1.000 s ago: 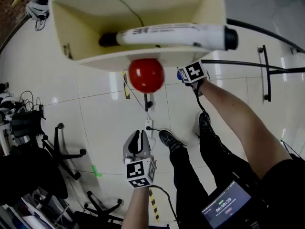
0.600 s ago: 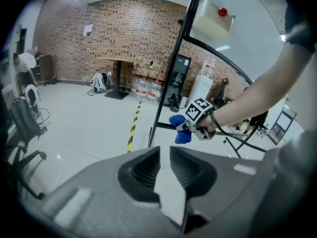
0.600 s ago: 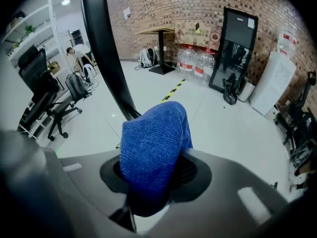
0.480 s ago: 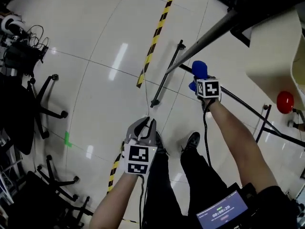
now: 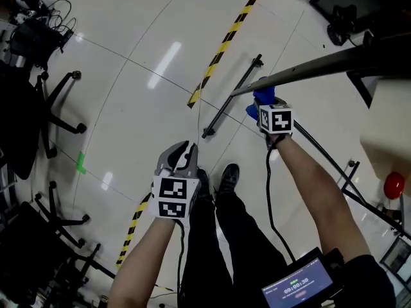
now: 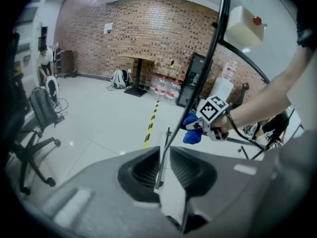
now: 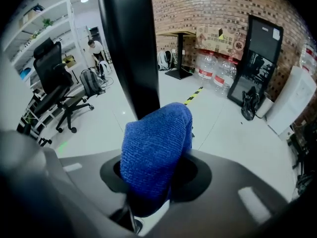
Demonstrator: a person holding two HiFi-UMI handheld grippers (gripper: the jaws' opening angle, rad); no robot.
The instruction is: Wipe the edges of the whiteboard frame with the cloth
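The whiteboard's dark frame edge runs as a bar across the upper right of the head view. In the right gripper view the frame edge rises as a broad black post. My right gripper is shut on a blue cloth, which lies against that edge. The cloth bulges out of the jaws and hides the fingertips of the right gripper. My left gripper hangs lower left over the floor, away from the frame. Its jaws are together with nothing between them. The left gripper view shows the cloth on the frame edge.
The whiteboard stand's black foot bar lies on the tiled floor beside yellow-black tape. A cream tray with a red ball hangs at the right. Office chairs stand at the left. My shoes are below.
The head view has swung away from the cream tray and its marker toward the floor. The right gripper keeps the cloth on the frame edge. The left gripper stays low and unchanged.
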